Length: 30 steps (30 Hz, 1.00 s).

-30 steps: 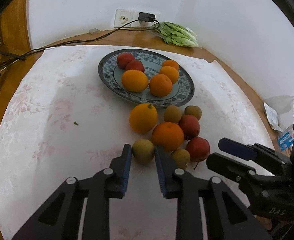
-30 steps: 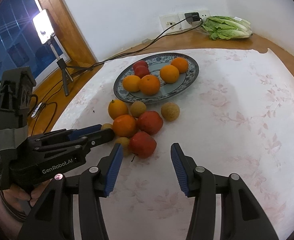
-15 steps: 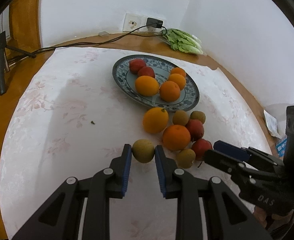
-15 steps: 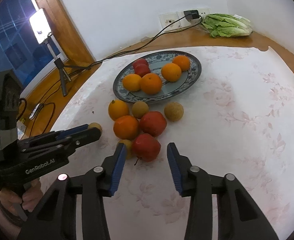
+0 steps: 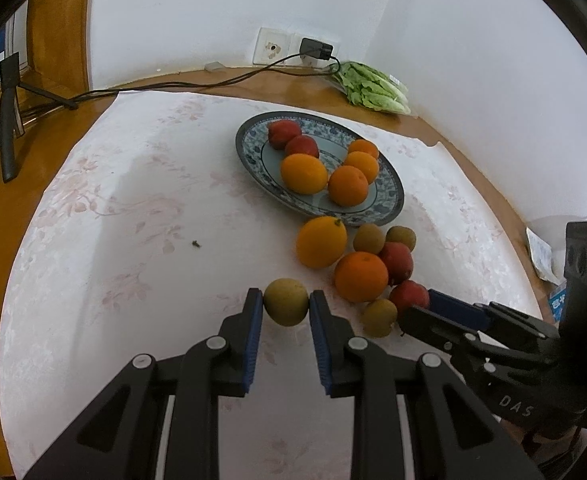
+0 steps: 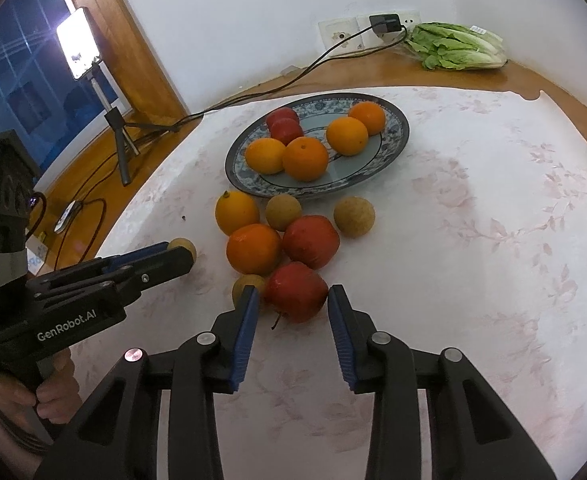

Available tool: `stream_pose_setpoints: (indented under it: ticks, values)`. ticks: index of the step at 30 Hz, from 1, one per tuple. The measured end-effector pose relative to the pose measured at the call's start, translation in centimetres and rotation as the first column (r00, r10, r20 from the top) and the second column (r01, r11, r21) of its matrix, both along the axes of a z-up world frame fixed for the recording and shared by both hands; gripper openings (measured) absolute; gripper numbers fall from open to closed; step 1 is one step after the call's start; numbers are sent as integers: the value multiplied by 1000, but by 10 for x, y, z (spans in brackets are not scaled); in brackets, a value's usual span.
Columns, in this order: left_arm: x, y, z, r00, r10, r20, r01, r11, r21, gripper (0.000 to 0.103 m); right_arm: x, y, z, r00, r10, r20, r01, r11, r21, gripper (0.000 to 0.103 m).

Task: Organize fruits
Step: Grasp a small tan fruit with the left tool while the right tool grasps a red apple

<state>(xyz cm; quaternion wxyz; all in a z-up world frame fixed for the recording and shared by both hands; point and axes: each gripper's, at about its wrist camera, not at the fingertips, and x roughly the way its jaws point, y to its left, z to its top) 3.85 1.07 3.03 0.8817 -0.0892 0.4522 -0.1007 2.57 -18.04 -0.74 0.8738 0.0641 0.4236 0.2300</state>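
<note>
Right fingers (image 6: pixel 289 306) closing around red apple (image 6: pixel 295 297) | left fingers (image 5: pixel 285 307) clamp brown fruit (image 5: pixel 285 307)

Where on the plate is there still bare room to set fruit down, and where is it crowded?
The plate is bare along its near right side, below the two right-hand oranges. Its left half is packed with oranges and red apples. The cloth right of the plate is bare too.

Six fruits lie on the plate (image 6: pixel 398 141); the loose fruit cluster (image 6: pixel 281 240) sits just before it, lettuce (image 6: pixel 457 52) behind
</note>
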Motion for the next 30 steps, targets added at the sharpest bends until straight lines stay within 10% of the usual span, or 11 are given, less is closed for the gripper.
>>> stream_pose_setpoints:
  ticks: [30]
  values:
    - [2, -5, 9, 998, 24, -53, -27, 998, -53, 25, -11, -12, 8, 996, 44, 72, -48, 998, 50, 32]
